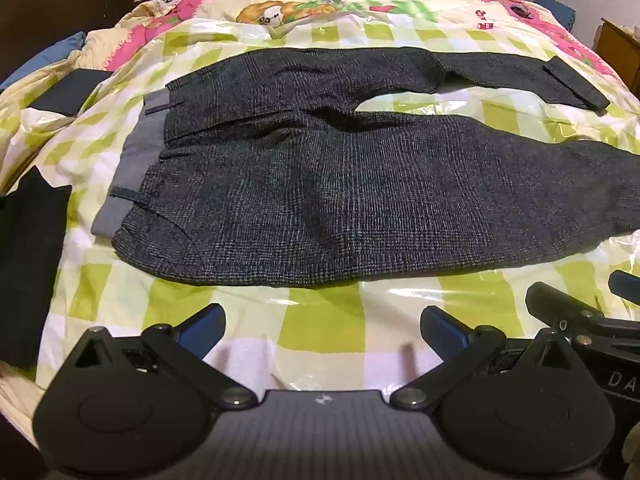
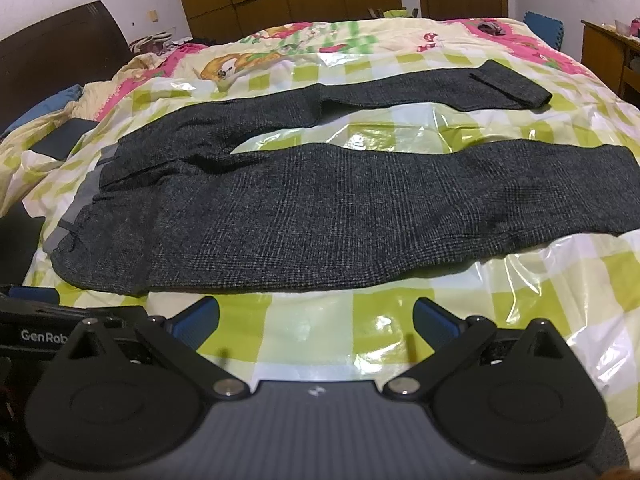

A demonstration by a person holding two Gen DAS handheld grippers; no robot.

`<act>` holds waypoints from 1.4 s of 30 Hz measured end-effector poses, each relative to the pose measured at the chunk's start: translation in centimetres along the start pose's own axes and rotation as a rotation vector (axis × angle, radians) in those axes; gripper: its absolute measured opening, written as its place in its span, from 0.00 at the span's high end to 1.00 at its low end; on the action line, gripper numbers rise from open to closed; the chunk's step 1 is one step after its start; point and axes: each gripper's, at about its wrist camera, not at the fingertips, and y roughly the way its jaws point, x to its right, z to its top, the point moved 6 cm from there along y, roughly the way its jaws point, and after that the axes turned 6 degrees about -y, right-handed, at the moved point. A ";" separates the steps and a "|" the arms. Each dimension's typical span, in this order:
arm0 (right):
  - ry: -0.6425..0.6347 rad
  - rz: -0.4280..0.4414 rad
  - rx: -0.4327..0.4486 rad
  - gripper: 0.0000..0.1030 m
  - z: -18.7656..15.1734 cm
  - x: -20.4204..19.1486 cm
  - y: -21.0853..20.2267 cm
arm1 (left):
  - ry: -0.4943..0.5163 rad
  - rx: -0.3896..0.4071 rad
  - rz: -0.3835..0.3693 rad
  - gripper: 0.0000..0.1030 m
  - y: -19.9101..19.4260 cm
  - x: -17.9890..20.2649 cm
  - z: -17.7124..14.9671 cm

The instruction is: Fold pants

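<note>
On the bed (image 1: 248, 12), across the middle of a glossy plastic sheet (image 1: 320, 336) printed in green-and-white checks, the pants (image 1: 320, 184) lie flat and unfolded, waistband toward the left edge and both legs running toward the right edge. The fabric is a dark grey, coarse woven check with a woolly texture; a smooth lighter grey lining (image 1: 140, 148) shows at the open waistband, crossed by narrow belt loops. The legs diverge from the crotch, leaving a wedge of bare sheet between them; the far leg (image 2: 440, 88) is narrower in view and ends in a turned cuff near the far right corner, while the near leg (image 2: 400, 208) is broad, with its long hem edge parallel to the near edge of the bed. A strip of uncovered sheet separates that hem edge from both tools. The left gripper (image 1: 320, 328) and the right gripper (image 2: 316, 322) hover side by side over this near strip, each with its blue-padded jaws spread wide and grasping nothing. Dark folded items (image 1: 68, 96) rest near the left edge, apart from the waistband. The plastic is wrinkled and reflective, over a cartoon-print quilt (image 2: 280, 48).
</note>
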 end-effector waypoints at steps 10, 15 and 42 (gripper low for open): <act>0.044 0.021 0.031 0.01 0.4 0.6 -0.7 | -0.020 0.010 -0.004 0.00 -1.1 0.2 0.5; 0.039 0.025 0.037 0.01 0.5 0.5 -0.8 | 0.009 0.001 0.006 0.00 -0.8 0.7 0.3; -0.532 0.277 0.034 0.09 22.5 -8.0 17.4 | 0.127 0.109 -0.094 0.00 11.3 -13.1 21.1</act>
